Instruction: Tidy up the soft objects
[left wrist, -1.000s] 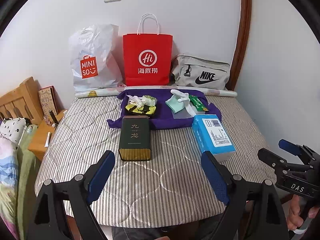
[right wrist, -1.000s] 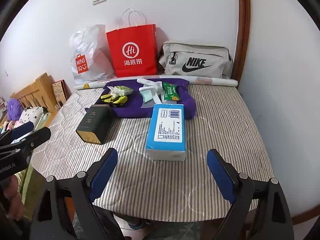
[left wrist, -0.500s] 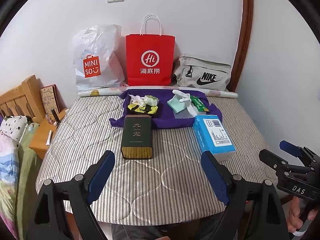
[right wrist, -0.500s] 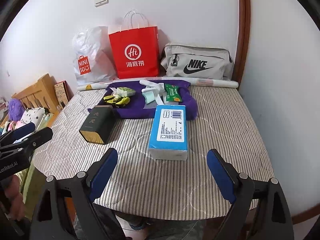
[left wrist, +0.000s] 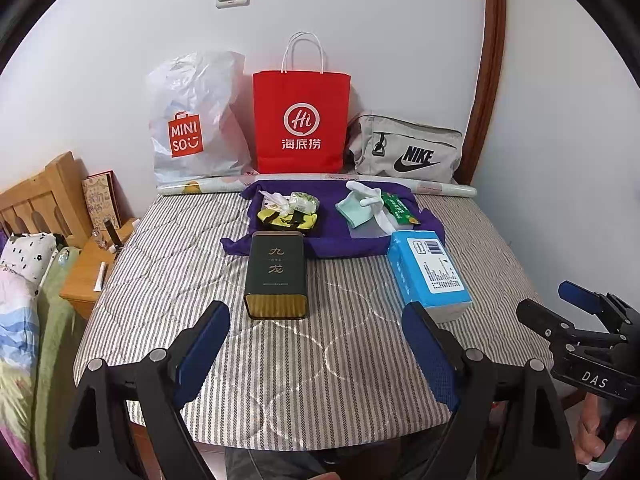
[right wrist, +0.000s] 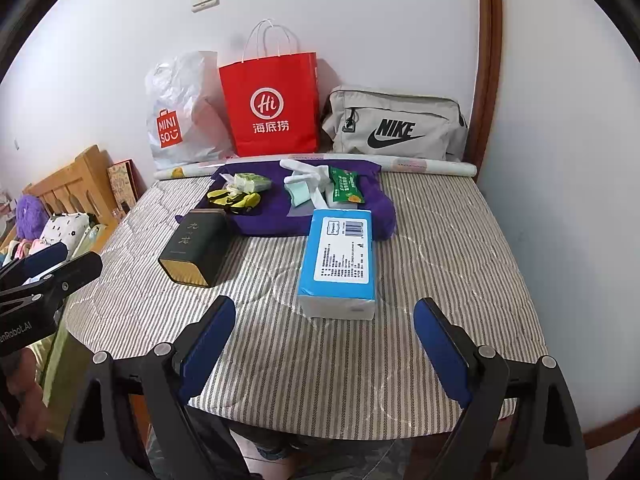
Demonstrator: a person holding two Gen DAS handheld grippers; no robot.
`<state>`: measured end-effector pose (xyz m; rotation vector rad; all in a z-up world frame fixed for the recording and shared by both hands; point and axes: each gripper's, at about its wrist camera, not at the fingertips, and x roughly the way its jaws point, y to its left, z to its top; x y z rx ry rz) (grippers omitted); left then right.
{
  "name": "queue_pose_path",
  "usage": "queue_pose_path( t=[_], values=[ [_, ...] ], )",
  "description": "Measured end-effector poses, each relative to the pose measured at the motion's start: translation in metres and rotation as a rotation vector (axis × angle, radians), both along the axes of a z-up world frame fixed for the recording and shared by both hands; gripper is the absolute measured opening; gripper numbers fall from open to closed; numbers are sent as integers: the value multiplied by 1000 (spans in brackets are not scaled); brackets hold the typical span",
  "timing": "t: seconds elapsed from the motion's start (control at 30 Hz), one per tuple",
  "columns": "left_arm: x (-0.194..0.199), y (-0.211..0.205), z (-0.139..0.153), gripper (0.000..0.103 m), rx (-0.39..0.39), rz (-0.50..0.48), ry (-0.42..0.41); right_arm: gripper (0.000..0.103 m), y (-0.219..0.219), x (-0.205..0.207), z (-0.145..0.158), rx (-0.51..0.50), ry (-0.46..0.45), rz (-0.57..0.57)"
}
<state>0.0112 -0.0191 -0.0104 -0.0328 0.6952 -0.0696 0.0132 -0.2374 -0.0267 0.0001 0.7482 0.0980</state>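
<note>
Soft things, a tissue pack [right wrist: 338, 258] and small socks [left wrist: 288, 216], lie on our striped worktop [left wrist: 320, 352], the socks on a purple cloth [left wrist: 340, 236] behind a dark tin [left wrist: 276, 274]. We hold our left gripper [left wrist: 316, 348] and right gripper [right wrist: 324, 344] spread wide, both empty, near the front edge.

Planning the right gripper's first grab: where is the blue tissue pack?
Right wrist view: blue tissue pack lies ahead, centre, its far end touching the purple cloth.
</note>
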Motion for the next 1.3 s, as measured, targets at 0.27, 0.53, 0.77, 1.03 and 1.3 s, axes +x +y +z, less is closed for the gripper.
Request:
queue_pose_path(
  t=[0.27, 0.53, 0.77, 1.03, 1.3],
  values=[
    [-1, -1, 0, 87, 3, 0, 2, 90, -1, -1, 0, 5, -2, 2],
    [-1, -3, -2, 87, 4, -1, 4, 90, -1, -2, 1, 5, -1, 2],
    [-1, -3, -2, 87, 3, -4, 0, 90, 0, -3, 0, 3, -3, 4],
    [-2, -3, -3, 87, -1, -6, 5, 90, 1, -3, -1, 5, -2, 6],
    [-2, -2, -3, 87, -2, -6, 5, 90, 2, -3, 0, 7, -3, 6]
  ],
)
